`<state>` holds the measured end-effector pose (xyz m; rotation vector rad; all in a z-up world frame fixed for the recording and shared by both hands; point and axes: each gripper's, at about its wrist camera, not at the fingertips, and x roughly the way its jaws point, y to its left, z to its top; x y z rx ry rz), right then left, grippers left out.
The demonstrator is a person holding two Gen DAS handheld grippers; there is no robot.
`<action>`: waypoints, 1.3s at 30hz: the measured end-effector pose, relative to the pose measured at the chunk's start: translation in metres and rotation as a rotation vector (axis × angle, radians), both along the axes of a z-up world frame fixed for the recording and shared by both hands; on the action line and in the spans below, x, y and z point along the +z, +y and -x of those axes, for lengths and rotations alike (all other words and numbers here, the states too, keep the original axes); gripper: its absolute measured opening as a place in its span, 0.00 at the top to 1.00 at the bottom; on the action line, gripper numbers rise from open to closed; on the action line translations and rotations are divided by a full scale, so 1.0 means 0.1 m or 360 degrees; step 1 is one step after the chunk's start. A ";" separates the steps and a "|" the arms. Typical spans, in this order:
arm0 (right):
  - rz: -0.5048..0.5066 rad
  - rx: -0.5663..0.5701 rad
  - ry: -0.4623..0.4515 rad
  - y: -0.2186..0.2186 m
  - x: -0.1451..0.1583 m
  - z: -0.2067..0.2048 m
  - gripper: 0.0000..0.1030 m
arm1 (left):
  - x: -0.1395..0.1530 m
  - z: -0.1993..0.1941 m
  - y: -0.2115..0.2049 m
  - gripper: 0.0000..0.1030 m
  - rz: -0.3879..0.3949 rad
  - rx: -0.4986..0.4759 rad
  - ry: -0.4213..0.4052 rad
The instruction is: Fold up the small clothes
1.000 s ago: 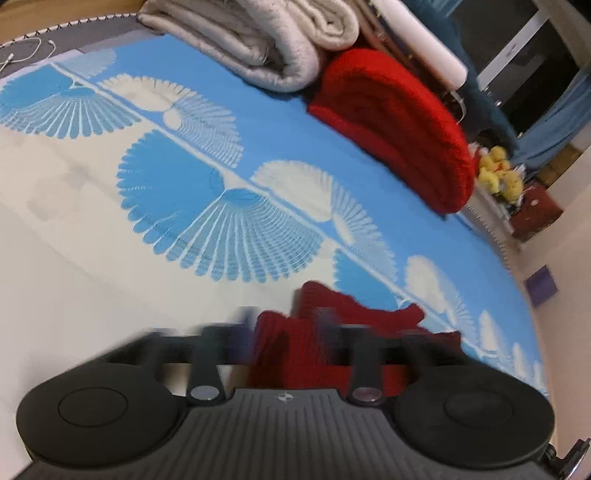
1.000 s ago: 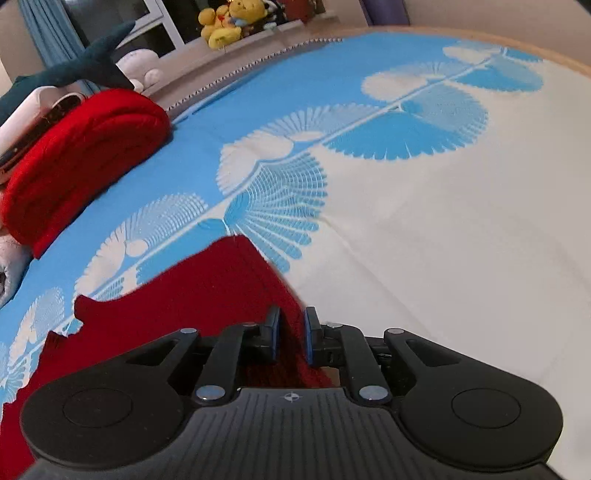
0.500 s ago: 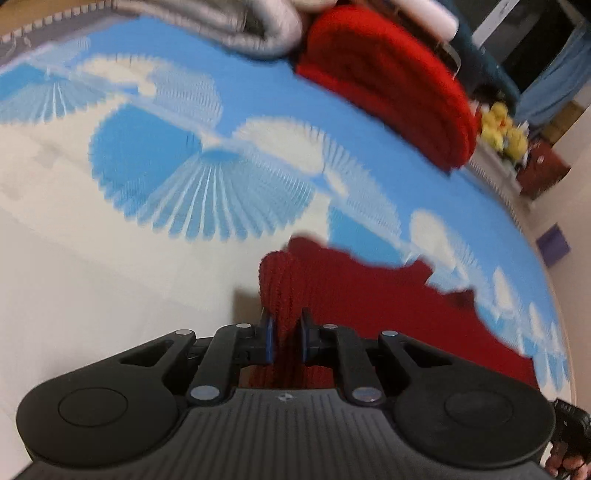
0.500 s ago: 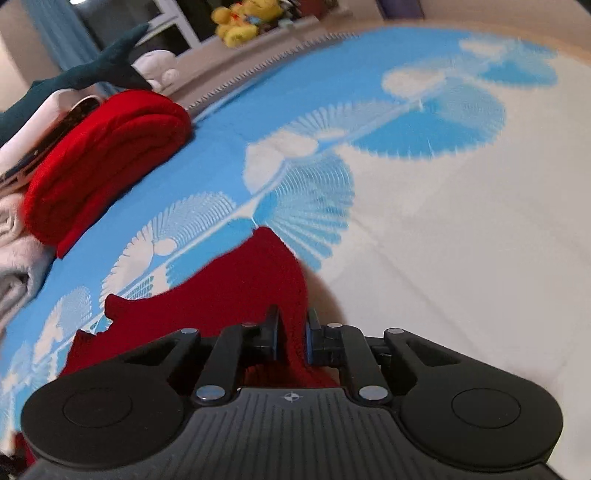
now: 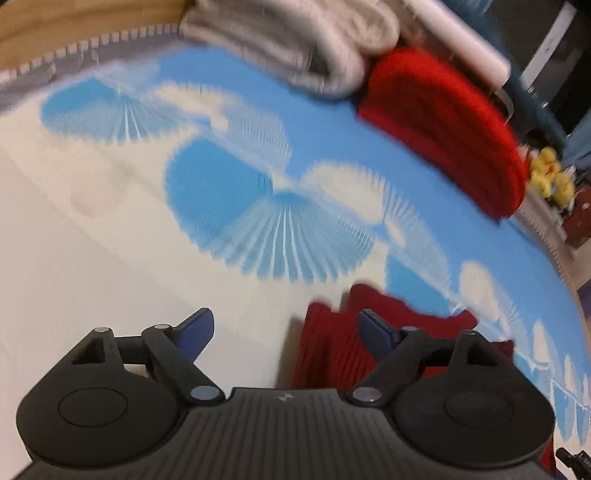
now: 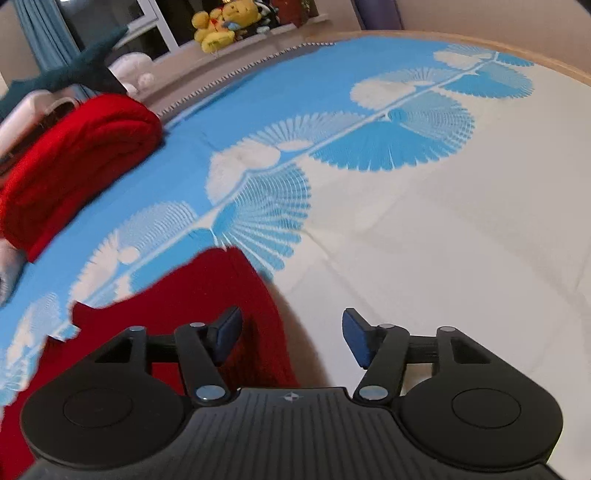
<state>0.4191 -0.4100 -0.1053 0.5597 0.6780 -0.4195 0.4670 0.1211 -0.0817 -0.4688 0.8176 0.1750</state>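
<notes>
No bins or baskets here, just the bed: the blue-and-cream fan-print bedspread (image 5: 110, 229) carries everything. The dark red knit garment (image 6: 207, 295) lies flat on it, right below my tools, its ribbed left edge (image 5: 325, 347) bunched into a fold. My left gripper (image 5: 286, 334) is spreading wide, jaws opening, and that ribbed edge sits between the blue pads (image 5: 195, 328) without either pad pressing on it. My right gripper (image 6: 291, 338) is opening too, the garment's right edge lying under its left pad (image 6: 227, 334), nothing pinched. Half a second ago both tools were pressed together on those edges; now the cloth is released and has settled onto the bedspread. Further back, a bright red folded blanket (image 6: 74, 162) rests beside a grey-white folded blanket (image 5: 314, 48), with yellow plush toys (image 6: 221, 26) on the ledge beyond.
</notes>
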 end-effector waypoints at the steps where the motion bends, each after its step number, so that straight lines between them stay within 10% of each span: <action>1: 0.0017 0.0040 -0.0032 0.00 0.07 0.09 0.38 | 0.08 0.07 0.03 0.11 0.0012 -0.0047 -0.0007; 7: -0.0010 0.0375 -0.0083 0.12 0.31 0.73 0.31 | 0.26 0.70 0.00 0.10 0.0067 -0.0328 0.0059; 12: -0.0243 0.0169 0.0014 0.05 0.25 1.26 0.28 | 0.12 1.25 -0.09 0.10 0.0075 -0.0318 0.0226; 16: -0.0735 -0.0056 -0.0021 -0.11 0.01 1.64 0.28 | -0.15 1.58 -0.03 0.10 0.0423 -0.0226 0.0311; 20: -0.0895 -0.0151 -0.0034 -0.17 -0.13 1.62 0.27 | -0.31 1.58 -0.03 0.10 0.0608 -0.0155 0.0318; 25: -0.0900 -0.0178 -0.0115 -0.07 -0.16 1.43 0.27 | -0.24 1.50 -0.08 0.10 0.0619 -0.0144 0.0164; 31: -0.0756 -0.0138 0.0043 0.02 -0.24 1.02 0.25 | -0.49 1.29 -0.15 0.10 0.0562 -0.0025 0.0322; 33: -0.0656 -0.0166 0.0057 0.02 -0.21 1.02 0.55 | -0.51 1.25 -0.14 0.10 0.0514 -0.0010 0.0318; 35: -0.0564 -0.0116 0.0078 0.06 -0.18 1.01 0.64 | -0.41 1.26 -0.14 0.28 0.0431 -0.0012 0.0246; 37: -0.0480 -0.0061 0.0047 0.11 -0.12 1.03 0.73 | -0.35 1.28 -0.12 0.67 0.0477 -0.0058 0.0196; 39: -0.0431 -0.0031 0.0002 0.13 -0.05 1.06 0.79 | -0.31 1.31 -0.09 0.72 0.0474 -0.0069 0.0169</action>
